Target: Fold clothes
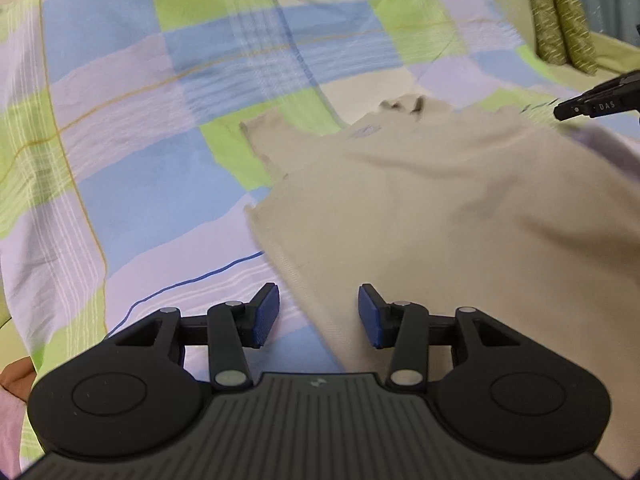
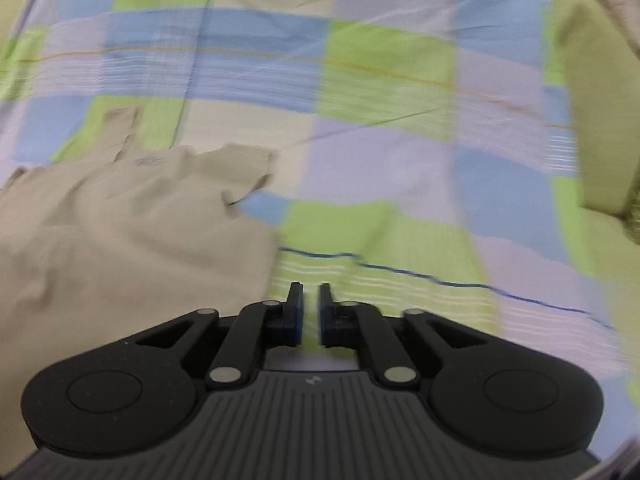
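Garment: beige shirt [image 1: 420,208], lying mostly flat on the checked bedsheet [image 1: 132,152]. In the left wrist view it fills the 1–3 o'clock area ahead of your left gripper [image 1: 319,316].
Sleeve: one short sleeve [image 1: 272,140] sticks out toward 11 o'clock, flat on the sheet.
Left gripper: released, jaws well apart, nothing between the pads; the shirt's near edge runs just ahead of and under the gap.
Right gripper: [image 2: 311,312] jaws nearly together, a thin gap showing, holding nothing; the shirt lies at its 9–10 o'clock.
Handling (judgement): light, limp knit. It will drape and wrinkle, and it may drag on the sheet. Not fragile.
Grip point (judgement): pinch a hem corner or sleeve edge, one layer only, and avoid catching the sheet.
Unclear: collar detail is blurred.
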Motion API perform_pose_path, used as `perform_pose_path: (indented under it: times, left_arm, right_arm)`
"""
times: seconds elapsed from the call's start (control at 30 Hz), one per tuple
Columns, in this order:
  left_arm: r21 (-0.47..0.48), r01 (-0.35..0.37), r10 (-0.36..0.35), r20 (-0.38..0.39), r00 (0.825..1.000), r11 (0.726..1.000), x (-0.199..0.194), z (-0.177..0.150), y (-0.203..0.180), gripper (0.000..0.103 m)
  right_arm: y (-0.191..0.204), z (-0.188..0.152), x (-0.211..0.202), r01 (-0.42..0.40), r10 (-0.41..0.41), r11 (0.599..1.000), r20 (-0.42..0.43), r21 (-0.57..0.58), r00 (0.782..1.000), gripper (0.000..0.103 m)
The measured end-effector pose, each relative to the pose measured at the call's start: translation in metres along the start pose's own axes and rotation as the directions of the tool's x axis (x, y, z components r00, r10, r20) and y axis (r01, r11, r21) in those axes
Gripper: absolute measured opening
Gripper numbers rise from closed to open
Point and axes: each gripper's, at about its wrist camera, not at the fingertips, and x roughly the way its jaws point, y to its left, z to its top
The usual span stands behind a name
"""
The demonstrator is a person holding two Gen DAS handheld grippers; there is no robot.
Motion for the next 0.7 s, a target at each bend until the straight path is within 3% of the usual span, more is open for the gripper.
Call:
perform_pose_path:
  times: [0.13, 0.3, 0.4, 0.57, 0.7]
  left_arm:
    - [0.031, 0.061, -0.062, 0.031, 0.998, 0.998, -0.032, -0.008, -0.026, 0.05]
    - [0.076, 0.097, -0.097, 0.001, 0.995, 0.992, -0.07, -0.032, -0.064, 0.055]
    - [0.03, 0.1, -0.099, -0.041, 0.994, 0.995, -0.087, -0.05, -0.073, 0.056]
    - [-0.079, 0.078, -0.084, -0.078, 0.993, 0.994, -0.108, -0.074, -0.067, 0.056]
    - [-0.076, 0.036, -0.045, -0.111, 0.993, 0.996, -0.11, -0.083, -0.07, 0.057]
  right_arm:
    - [0.008, -0.027, -0.073, -0.14, 0.14, 0.99, 0.035, 0.024, 0.99, 0.015]
    - [0.036, -0.08, -0.137, -0.192, 0.193, 0.98, -0.025, 0.059, 0.981, 0.019]
    - [0.056, -0.114, -0.164, -0.214, 0.221, 0.972, -0.078, 0.097, 0.972, 0.02]
    - [0.069, -0.148, -0.165, -0.219, 0.239, 0.96, -0.102, 0.174, 0.966, 0.021]
    - [0.079, -0.153, -0.153, -0.223, 0.239, 0.964, -0.106, 0.142, 0.965, 0.021]
